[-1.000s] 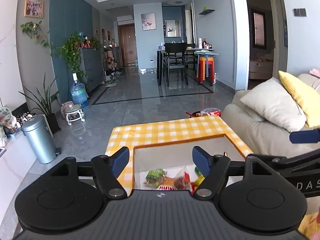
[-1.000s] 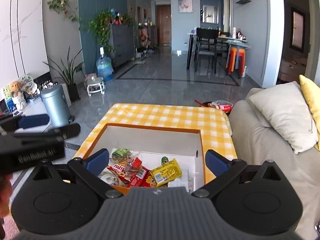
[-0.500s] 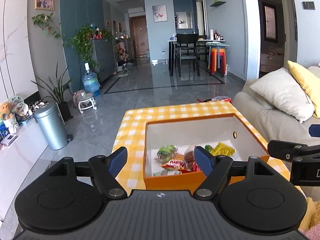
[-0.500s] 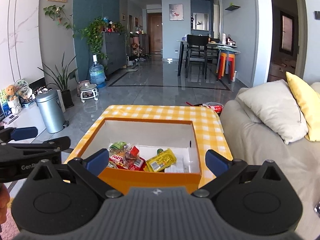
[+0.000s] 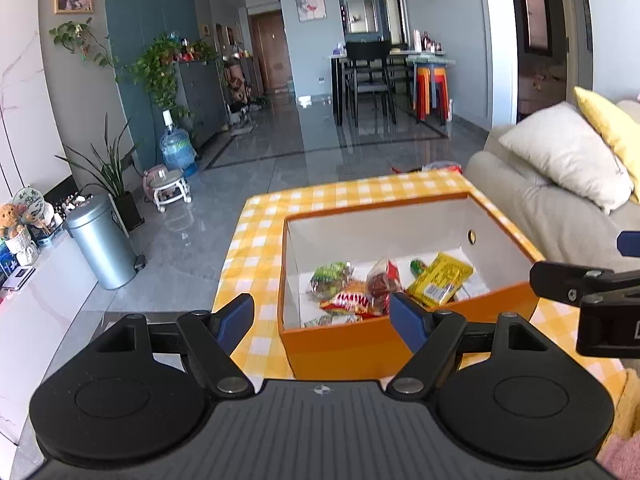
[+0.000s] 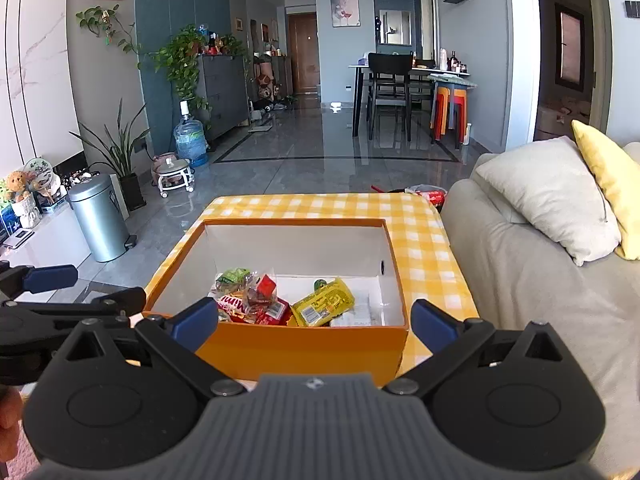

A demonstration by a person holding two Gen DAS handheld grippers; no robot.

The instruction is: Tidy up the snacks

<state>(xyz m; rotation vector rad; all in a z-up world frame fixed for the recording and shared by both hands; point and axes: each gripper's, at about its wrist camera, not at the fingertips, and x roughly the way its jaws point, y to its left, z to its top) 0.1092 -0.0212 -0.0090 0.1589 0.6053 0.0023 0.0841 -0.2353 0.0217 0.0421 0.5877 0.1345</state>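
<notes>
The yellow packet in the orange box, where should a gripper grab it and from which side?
Probably from above with the right gripper: the yellow packet lies flat atop the pile inside the orange box, whose walls block sideways approaches. Pinch across its narrow width, mid-length.

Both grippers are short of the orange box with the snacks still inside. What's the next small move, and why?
Probably ease the right hand-held gripper forward and down over the near wall of the orange box toward the yellow packet. Both hand-held grippers are open and empty, the left hand-held gripper included, and that packet lies on top of the pile, nearest the right one.
</notes>
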